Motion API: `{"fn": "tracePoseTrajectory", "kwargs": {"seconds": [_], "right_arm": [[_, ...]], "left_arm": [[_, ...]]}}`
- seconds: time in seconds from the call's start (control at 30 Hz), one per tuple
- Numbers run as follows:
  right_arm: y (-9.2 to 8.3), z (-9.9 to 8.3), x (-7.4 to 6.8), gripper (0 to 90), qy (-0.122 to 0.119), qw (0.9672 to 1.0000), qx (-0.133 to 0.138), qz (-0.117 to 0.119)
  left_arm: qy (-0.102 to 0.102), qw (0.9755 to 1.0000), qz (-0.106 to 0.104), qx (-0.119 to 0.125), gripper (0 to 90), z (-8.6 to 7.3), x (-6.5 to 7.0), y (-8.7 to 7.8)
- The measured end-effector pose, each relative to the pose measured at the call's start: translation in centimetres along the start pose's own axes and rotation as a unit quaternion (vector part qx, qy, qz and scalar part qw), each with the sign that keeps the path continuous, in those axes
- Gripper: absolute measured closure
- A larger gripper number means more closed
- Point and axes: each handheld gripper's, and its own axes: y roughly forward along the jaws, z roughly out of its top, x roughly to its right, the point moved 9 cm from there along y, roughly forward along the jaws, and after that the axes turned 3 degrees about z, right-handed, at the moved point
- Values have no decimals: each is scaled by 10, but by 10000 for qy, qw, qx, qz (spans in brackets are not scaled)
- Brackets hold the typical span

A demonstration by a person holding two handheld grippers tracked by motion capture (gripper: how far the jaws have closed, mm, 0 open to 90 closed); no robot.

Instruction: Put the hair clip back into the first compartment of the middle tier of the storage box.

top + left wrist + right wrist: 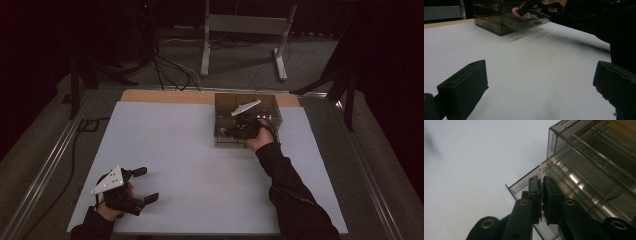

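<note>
A smoky see-through drawer box (260,102) stands at the table's far right-middle, its bottom drawer (530,21) pulled out toward me. My right gripper (227,131) hovers over the open drawer. In the right gripper view its jaws (540,180) are shut on a thin pink flat piece (540,170) that sticks up edge-on between them, just above the drawer's front wall (524,182). The left gripper view shows the same pink piece (519,12) held above the drawer. My left gripper (148,184) rests open near the front left of the table, its jaws (540,72) wide apart with nothing between them.
A white mat (190,150) covers the table, with a wooden strip (165,96) along its far edge. Beyond the table are a metal stand (245,30) and cables (170,67) on the floor. A dark sleeve (290,190) reaches across the right side.
</note>
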Motion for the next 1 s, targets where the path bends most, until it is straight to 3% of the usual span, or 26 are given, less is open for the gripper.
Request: {"fn": "tracePoseTrajectory", "kwargs": {"seconds": [0.63,1.0], "right_arm": [[16,-7,4,843,114,9998,-176,46],[11,-4,4,739,180,9998,-60,27]], "left_arm": [[24,10000,5,-28,5,-1,0,0],[30,10000,-3,-38,5,-1,0,0]]}}
